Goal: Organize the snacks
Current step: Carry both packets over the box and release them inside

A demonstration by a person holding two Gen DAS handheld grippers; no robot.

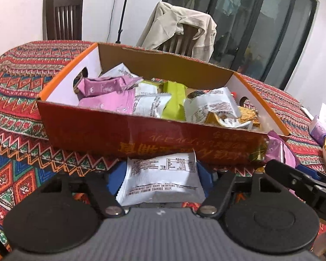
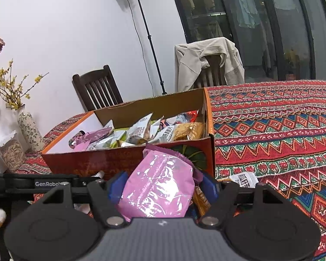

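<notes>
An open red and orange cardboard box (image 1: 80,130) sits on the patterned tablecloth and holds several snack packets, pink, white, green and yellow. My left gripper (image 1: 160,178) is shut on a white snack packet (image 1: 160,174), held just in front of the box's near wall. My right gripper (image 2: 160,187) is shut on a pink snack packet (image 2: 160,184), held in front of the same box (image 2: 93,161) near its right corner. The right gripper's arm also shows at the right edge of the left wrist view (image 1: 297,180).
A white packet (image 2: 243,179) and an orange packet (image 2: 201,200) lie on the cloth under my right gripper. A flowered vase (image 2: 30,130) and a jar (image 2: 9,154) stand left of the box. Two chairs (image 1: 63,15) stand behind the table, one with a jacket (image 1: 180,28).
</notes>
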